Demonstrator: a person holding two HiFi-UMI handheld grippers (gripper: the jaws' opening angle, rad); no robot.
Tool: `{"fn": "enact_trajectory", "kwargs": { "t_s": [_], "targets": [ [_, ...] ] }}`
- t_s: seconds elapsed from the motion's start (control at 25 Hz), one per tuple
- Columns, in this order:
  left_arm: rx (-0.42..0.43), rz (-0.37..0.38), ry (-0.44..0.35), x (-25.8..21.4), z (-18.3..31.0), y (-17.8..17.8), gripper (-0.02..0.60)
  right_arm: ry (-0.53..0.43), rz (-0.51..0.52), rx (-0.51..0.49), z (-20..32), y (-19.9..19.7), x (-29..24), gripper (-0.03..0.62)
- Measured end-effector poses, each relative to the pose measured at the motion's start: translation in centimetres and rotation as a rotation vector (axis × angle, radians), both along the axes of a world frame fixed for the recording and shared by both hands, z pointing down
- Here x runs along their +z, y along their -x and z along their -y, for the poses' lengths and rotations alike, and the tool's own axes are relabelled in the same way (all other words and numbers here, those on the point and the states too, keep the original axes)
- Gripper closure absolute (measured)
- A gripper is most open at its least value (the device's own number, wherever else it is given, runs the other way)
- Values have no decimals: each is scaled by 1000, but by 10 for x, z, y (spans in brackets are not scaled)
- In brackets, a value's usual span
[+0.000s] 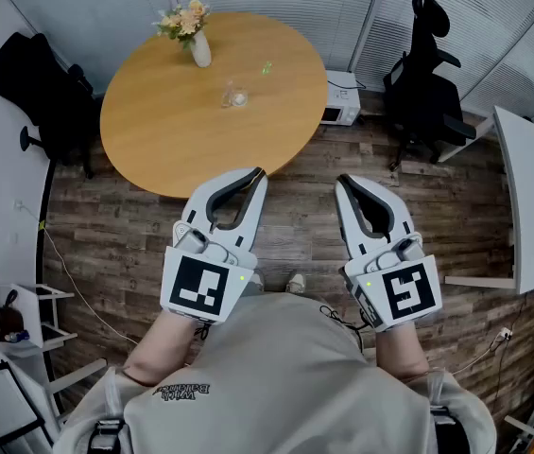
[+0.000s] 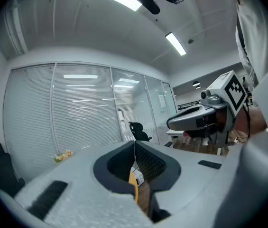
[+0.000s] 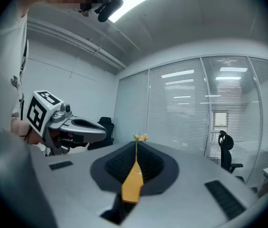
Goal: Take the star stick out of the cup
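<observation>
Two grippers, both clenched on nothing, held side by side above the floor and short of the round table (image 1: 153,130). The left gripper (image 1: 259,172) and the right gripper (image 1: 342,178) each show jaws meeting tip to tip in their own views, with only the room visible past them.

The cup (image 1: 235,95), a small clear one, stands near the middle of the table, well apart from both tools. From the left gripper it lies at about 12 o'clock, a shade toward 11. From the right gripper it lies at about 10 o'clock. The left gripper is judged the nearer, and its reach the straighter.

The star stick cannot be made out at this range, so neither its presence in the cup nor its long axis can be read. A small green thing (image 1: 267,67) rests on the tabletop at 1 o'clock from the cup, apart from it; what it is cannot be told. A vase of flowers (image 1: 198,45) stands at 11 o'clock from the cup.

The coming move is judged to be a forward reach with the jaws opened on the way. If the stick stands upright, the pull should run straight up along it.
</observation>
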State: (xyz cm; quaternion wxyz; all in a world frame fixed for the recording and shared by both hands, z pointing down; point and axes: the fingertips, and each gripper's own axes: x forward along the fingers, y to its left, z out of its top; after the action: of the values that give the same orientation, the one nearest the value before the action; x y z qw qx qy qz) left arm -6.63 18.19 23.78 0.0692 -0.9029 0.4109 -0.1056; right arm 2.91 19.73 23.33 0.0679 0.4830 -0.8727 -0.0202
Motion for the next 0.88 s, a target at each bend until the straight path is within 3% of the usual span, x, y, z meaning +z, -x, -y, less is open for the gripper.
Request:
{"fn": "enact_trajectory", "kwargs": {
  "t_s": [0.88],
  "targets": [
    [-10,14,-3,5,11,-49,558,-7,25,-13,16,-49,6,560]
  ]
}}
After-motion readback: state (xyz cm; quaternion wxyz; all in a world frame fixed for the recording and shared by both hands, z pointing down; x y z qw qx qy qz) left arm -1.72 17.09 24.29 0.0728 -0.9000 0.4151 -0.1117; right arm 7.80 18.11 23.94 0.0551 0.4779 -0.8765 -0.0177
